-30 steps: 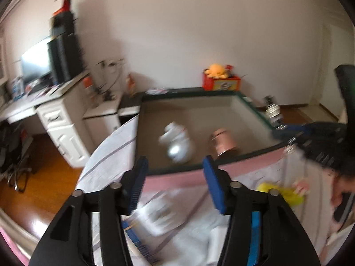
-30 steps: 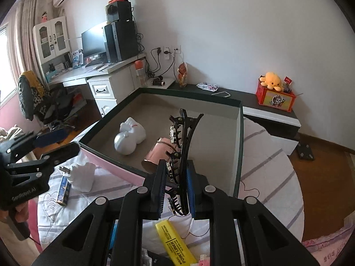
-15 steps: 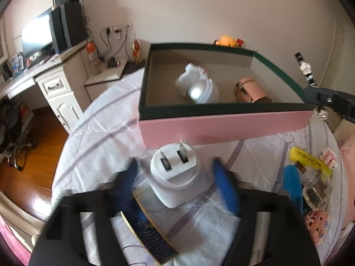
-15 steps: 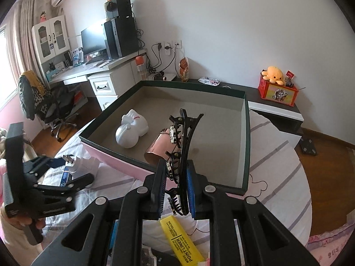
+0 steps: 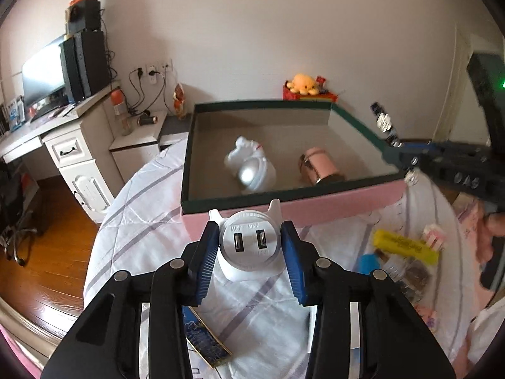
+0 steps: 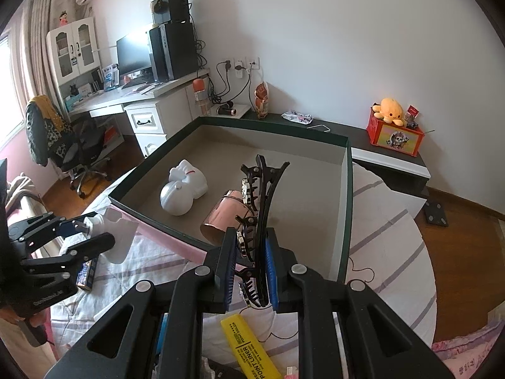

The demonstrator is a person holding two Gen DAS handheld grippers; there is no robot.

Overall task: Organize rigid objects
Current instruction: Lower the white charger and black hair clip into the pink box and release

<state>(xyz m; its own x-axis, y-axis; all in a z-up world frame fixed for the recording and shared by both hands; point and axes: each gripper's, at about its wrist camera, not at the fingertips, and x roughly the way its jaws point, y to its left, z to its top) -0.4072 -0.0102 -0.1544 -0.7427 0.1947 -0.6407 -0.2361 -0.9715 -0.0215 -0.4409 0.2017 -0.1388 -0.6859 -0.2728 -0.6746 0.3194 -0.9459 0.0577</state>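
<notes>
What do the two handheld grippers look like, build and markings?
Both match: left gripper and right gripper have black plastic linkage arms with cut-out slots, silver pivot pins and ribbed blue pads. Small white lettering, unreadable, marks the left one's body. No cables show.

The left gripper (image 5: 249,246) has just been closing its blue pads around a white plug adapter (image 5: 249,244), prongs facing the camera, on the striped white bedspread (image 5: 139,230). At twelve o'clock beyond it stands a pink box (image 5: 315,210) holding a white figurine (image 5: 251,167) and a rose-gold cylinder (image 5: 318,167). At three o'clock lies a yellow highlighter (image 5: 404,244).
</notes>
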